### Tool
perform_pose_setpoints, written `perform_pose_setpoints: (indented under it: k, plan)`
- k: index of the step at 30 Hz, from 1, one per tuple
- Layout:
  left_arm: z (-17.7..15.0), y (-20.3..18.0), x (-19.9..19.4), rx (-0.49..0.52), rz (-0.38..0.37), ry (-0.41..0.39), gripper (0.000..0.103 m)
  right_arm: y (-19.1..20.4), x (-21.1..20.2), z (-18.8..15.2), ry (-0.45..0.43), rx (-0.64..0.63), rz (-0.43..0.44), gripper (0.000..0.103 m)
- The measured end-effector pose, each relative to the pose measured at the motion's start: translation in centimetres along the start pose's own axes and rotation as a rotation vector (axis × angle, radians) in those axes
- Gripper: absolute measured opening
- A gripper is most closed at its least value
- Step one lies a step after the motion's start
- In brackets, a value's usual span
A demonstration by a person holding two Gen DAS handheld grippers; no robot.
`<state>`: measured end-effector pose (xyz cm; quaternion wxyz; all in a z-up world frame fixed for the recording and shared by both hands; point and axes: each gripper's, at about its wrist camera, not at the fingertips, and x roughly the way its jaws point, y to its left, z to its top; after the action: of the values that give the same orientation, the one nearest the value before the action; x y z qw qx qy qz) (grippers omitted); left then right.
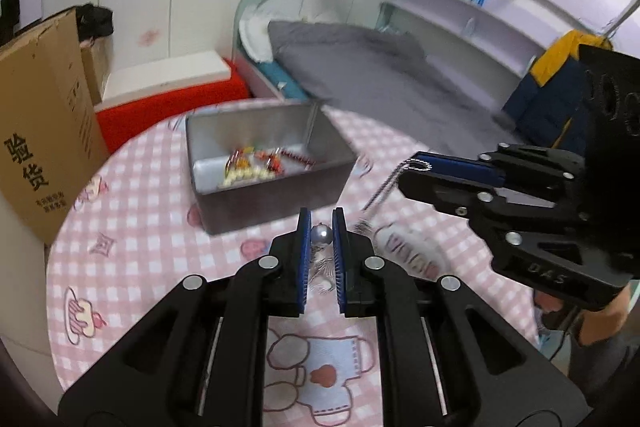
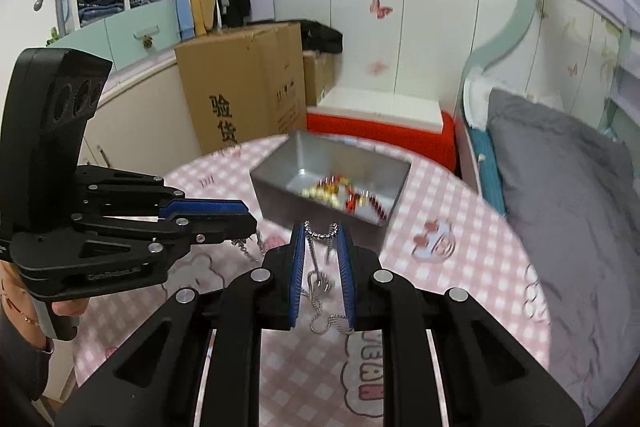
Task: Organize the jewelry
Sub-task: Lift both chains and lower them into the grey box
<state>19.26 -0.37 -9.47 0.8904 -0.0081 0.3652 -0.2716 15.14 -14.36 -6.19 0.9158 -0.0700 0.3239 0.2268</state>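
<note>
1. Gripping a silver bead point(image 1: 321, 234) between its blue pads, the left claw point(image 1: 321, 227) hovers over the desk point(image 1: 160, 227), near the tin point(image 1: 280, 195).
2. Right claw point(image 2: 322, 233) pinches a silver chain point(image 2: 320, 233) at its tips; the rest dangles, blurred.
3. Tin sits on the pink checked desk, holding red and pale beads point(image 1: 256, 167).
4. Both claws are just beside the tin.

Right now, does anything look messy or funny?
Yes. A silver chain is strung in the air between both grippers, its loops dangling over the table, not in the metal box with the other jewelry.
</note>
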Motion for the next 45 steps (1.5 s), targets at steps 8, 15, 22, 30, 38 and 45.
perform_pose_setpoints:
  k: [8, 15, 22, 30, 38, 45]
  plan:
    - [3.8, -0.7, -3.7, 0.031, -0.013, -0.094, 0.011, 0.2, -2.5, 4.0, -0.087, -0.043, -0.033, 0.014]
    - [6.6, -1.3, -5.7, 0.074, 0.013, -0.158, 0.011, -0.1, -3.8, 7.4, -0.15, -0.068, -0.05, 0.014]
    - [6.5, -1.1, -4.7, 0.069, 0.017, -0.146, 0.011, 0.0, -4.7, 9.1, -0.187, -0.094, -0.062, 0.014]
    - [4.1, 0.3, -1.7, 0.036, 0.024, -0.065, 0.011, 0.1, -4.3, 8.9, -0.174, -0.094, -0.044, 0.014]
    - [2.4, 2.0, 1.4, -0.018, 0.036, 0.012, 0.011, -0.4, -3.7, 8.6, -0.153, -0.085, -0.038, 0.015]
    - [4.8, 4.2, 3.7, -0.118, -0.024, 0.063, 0.011, -1.5, -2.0, 8.8, -0.124, -0.061, -0.018, 0.015]
